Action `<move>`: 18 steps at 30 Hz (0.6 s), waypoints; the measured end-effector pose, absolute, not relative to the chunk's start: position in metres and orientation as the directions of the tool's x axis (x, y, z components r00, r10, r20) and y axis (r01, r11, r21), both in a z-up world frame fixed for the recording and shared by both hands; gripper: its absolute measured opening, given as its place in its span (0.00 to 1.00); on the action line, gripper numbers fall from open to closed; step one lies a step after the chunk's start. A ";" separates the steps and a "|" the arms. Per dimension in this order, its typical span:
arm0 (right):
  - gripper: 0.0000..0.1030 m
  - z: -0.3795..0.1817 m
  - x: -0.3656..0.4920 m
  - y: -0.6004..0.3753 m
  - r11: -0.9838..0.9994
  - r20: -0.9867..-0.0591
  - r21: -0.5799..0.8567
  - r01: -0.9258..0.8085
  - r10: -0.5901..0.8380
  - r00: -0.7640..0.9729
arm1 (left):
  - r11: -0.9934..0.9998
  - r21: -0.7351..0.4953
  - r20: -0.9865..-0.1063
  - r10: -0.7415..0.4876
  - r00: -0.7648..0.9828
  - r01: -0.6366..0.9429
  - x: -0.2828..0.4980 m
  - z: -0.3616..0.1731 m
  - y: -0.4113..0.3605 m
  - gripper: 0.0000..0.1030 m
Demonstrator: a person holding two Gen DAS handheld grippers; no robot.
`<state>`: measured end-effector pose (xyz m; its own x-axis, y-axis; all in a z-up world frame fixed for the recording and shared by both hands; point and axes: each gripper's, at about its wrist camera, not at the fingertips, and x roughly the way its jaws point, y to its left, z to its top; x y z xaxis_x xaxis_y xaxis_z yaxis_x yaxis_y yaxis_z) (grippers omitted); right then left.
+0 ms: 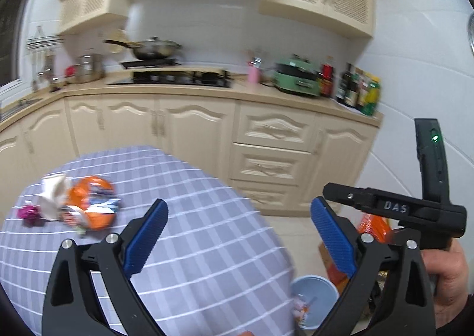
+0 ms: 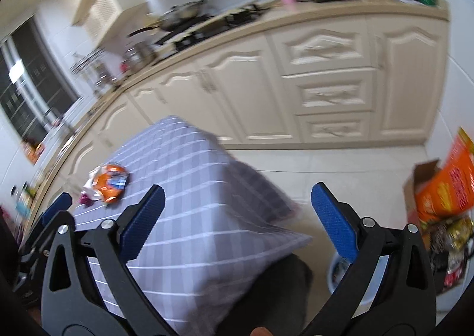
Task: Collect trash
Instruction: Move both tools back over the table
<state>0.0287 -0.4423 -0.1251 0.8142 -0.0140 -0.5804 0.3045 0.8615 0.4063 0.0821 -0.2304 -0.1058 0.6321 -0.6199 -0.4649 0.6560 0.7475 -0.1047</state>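
An orange snack wrapper (image 1: 93, 207) lies on the grey checked tablecloth (image 1: 192, 217) beside crumpled white paper (image 1: 53, 197) and a small magenta wrapper (image 1: 28, 213). My left gripper (image 1: 238, 236) hovers open and empty over the table's right part, well right of that trash. A pale blue bin (image 1: 315, 300) stands on the floor below the table edge with some scraps inside. My right gripper (image 2: 237, 222) is open and empty above the table corner. In the right wrist view the orange wrapper (image 2: 111, 180) lies far left and the bin (image 2: 337, 271) peeks out behind the right finger.
Cream kitchen cabinets (image 1: 192, 128) and a counter with a hob, pan, green cooker (image 1: 297, 78) and bottles line the back. An orange bag in a cardboard box (image 2: 444, 188) stands on the tiled floor at right. A hand (image 1: 453, 273) holds the other gripper's black handle.
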 end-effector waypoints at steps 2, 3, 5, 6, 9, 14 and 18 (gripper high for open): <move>0.94 -0.119 0.045 -0.420 0.881 -0.573 0.396 0.261 0.015 0.819 | 0.783 -0.099 -0.456 -0.584 0.671 0.614 0.091 -0.103 -0.204 0.92; 0.94 -0.116 0.053 -0.409 0.889 -0.571 0.390 0.239 0.030 0.820 | 0.801 -0.096 -0.454 -0.564 0.690 0.591 0.096 -0.102 -0.191 0.92; 0.94 -0.110 0.070 -0.385 0.903 -0.567 0.382 0.195 0.063 0.821 | 0.831 -0.098 -0.450 -0.528 0.721 0.547 0.105 -0.102 -0.167 0.92; 0.94 -0.109 0.077 -0.375 0.909 -0.566 0.378 0.176 0.076 0.821 | 0.844 -0.100 -0.449 -0.511 0.733 0.528 0.108 -0.103 -0.156 0.92; 0.94 -0.105 0.101 -0.339 0.930 -0.569 0.349 0.116 0.112 0.815 | 0.891 -0.114 -0.448 -0.441 0.778 0.439 0.118 -0.107 -0.111 0.92; 0.94 -0.112 0.143 -0.289 0.946 -0.593 0.322 0.030 0.177 0.786 | 0.951 -0.144 -0.478 -0.310 0.822 0.275 0.145 -0.123 -0.039 0.92; 0.94 -0.126 0.178 -0.252 0.953 -0.625 0.302 -0.026 0.218 0.749 | 0.977 -0.136 -0.516 -0.211 0.830 0.164 0.171 -0.139 0.008 0.92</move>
<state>0.1782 -0.2517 -0.1258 0.7493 0.2183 -0.6253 -0.0255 0.9529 0.3021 0.1714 0.0082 -0.1386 0.8299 -0.2113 -0.5163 0.1639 0.9770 -0.1365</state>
